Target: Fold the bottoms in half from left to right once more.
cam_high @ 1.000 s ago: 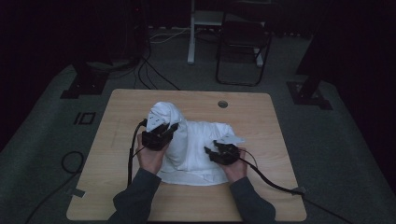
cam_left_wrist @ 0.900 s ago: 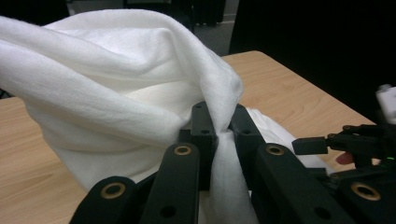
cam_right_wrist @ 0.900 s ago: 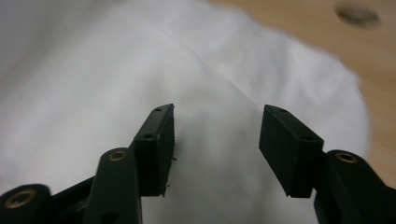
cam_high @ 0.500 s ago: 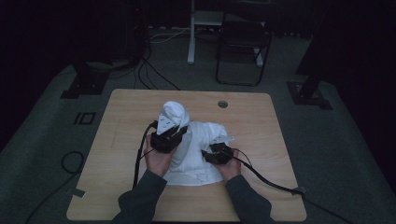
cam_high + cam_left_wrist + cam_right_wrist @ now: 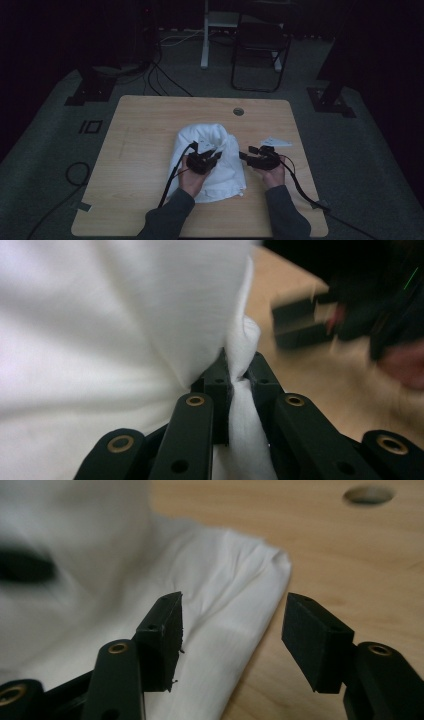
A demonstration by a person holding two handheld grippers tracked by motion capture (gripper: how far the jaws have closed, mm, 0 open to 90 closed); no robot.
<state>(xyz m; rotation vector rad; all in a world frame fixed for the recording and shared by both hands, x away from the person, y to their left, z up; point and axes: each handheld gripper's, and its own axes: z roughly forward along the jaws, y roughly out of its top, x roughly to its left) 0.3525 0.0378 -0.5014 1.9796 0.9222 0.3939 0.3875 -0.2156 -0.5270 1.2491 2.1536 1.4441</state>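
A white cloth [image 5: 220, 172] lies bunched in the middle of the wooden table [image 5: 145, 125]. My left gripper [image 5: 212, 151] sits over the cloth's centre, shut on a pinched fold of the cloth [image 5: 100, 315]; the fold is squeezed between the pads of that gripper [image 5: 239, 367]. My right gripper [image 5: 248, 153] is just off the cloth's right edge. Its jaws have just been opening, and this gripper [image 5: 232, 625] now stands open above a folded corner of the cloth [image 5: 225, 570], with neither pad touching it. It also appears blurred in the left gripper view [image 5: 305, 327].
A small white scrap [image 5: 276, 142] lies on the table beyond the right gripper. A round cable hole [image 5: 238, 111] sits near the far edge, also in the right gripper view [image 5: 369, 494]. A chair [image 5: 260, 45] and stands are on the floor behind.
The left gripper has carried its fold of cloth to the right and lower, and the raised peak of cloth has come down. The right gripper has moved right, off the cloth, and opened.
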